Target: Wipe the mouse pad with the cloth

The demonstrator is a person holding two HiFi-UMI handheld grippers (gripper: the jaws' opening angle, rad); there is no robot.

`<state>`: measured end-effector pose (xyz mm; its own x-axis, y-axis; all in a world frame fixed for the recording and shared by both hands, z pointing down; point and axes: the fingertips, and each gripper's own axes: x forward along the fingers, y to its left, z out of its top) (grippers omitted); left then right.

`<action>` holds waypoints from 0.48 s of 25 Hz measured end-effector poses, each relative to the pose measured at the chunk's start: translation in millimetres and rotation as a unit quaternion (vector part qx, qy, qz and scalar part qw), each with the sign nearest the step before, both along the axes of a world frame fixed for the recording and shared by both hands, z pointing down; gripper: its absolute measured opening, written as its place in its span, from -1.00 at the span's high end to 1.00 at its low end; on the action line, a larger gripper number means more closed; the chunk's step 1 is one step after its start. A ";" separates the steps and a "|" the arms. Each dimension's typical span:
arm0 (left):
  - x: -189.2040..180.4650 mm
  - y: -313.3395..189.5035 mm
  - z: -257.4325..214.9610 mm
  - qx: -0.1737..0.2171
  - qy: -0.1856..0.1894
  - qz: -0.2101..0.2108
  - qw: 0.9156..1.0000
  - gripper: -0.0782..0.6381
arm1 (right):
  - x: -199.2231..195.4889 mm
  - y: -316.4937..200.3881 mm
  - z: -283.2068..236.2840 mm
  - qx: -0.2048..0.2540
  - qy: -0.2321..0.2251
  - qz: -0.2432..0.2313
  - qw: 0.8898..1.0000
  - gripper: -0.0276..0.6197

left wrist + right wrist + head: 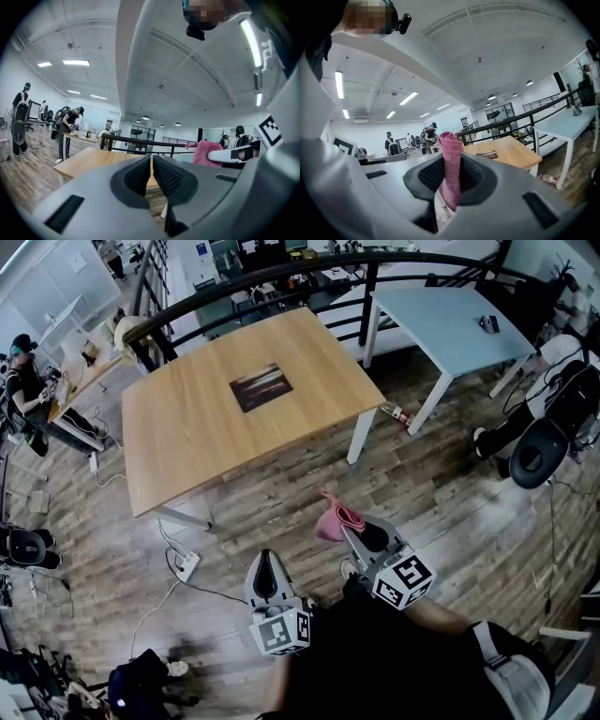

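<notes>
While no wiping has yet begun, the step in hand is judged to be the approach to the counter.

Left claw: jaws pressed together on nothing, held low near the person's body, well apart from the counter.

Mouse pad: a dark rectangle lying flat near the middle of the counter, ahead of both claws and well apart from them, nothing resting on it.

Cloth: pink, pinched between the jaws of the right claw. A fold stands up past the jaw tips and the rest hangs below, over the floor, to the right of the left claw.

Next move, as judged: carry the right claw forward and down until the cloth lies on the mouse pad, then stroke across it.
</notes>
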<state>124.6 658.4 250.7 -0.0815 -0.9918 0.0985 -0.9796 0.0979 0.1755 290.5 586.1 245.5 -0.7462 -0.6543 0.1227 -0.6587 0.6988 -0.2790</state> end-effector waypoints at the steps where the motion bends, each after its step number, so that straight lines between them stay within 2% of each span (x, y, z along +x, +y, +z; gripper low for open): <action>1: 0.4 -2.2 0.2 0.000 0.000 0.000 1.000 0.69 | 0.7 -2.1 -0.5 0.000 0.000 -0.001 1.000 0.72; 12: 26.1 -51.5 6.2 -0.007 -0.004 -0.017 1.000 0.69 | 21.5 -44.0 9.4 -0.005 0.003 -0.027 1.000 0.72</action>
